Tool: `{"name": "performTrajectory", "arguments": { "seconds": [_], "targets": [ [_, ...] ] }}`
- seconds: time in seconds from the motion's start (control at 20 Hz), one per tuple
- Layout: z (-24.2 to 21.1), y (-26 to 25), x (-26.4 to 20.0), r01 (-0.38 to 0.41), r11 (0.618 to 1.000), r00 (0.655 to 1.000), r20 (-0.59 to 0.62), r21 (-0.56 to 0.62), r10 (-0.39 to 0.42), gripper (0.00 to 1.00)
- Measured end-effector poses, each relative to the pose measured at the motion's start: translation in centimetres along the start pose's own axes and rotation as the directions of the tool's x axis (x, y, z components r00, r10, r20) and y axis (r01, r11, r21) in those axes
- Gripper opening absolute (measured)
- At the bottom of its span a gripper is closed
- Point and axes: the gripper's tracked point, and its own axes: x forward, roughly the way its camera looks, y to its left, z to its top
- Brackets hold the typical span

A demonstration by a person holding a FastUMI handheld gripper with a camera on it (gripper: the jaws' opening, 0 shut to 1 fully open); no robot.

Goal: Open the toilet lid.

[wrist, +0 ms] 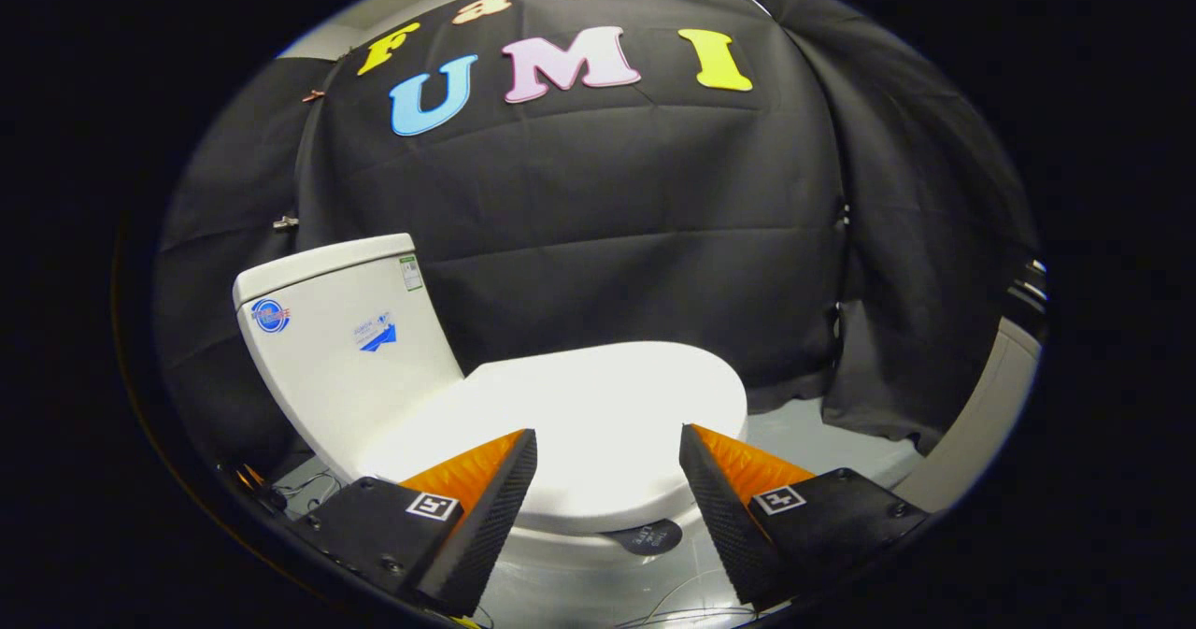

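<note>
Lid (598, 405) is seen fully down, lying flat on the bowl, white and glossy, its rounded front edge facing the camera. No gap is visible between lid and seat rim, so nothing of the opening is done yet; the whole lift is judged to remain. Gripper (607, 479) is held spread wide, fingers well apart and nothing clamped between them. The lid's front edge is framed between the two fingers (491, 498), just ahead of the tips and slightly above them; contact cannot be confirmed, and the fingers appear to be clear of the surface. Approach is judged to be in its last stretch: the front lip would have to be hooked or pinched from below, then swung up and back toward the tank (346, 339). The tank is placed behind the lid, off to the left of the fingers, with a few stickers on its side. A dark round mark (649, 537) is seen on the bowl front beneath the lid edge. Black cloth wall (635, 236) is hung behind everything, and pale floor (804, 433) is visible beside the bowl.
</note>
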Motion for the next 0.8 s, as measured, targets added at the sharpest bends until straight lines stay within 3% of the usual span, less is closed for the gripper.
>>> {"name": "performTrajectory", "arguments": {
  "seconds": [0.8],
  "targets": [
    [-4.9, -6.6, 0.4, 0.159, 0.978, 0.975, -0.175, 0.138, -0.134, 0.99]
  ]
}}
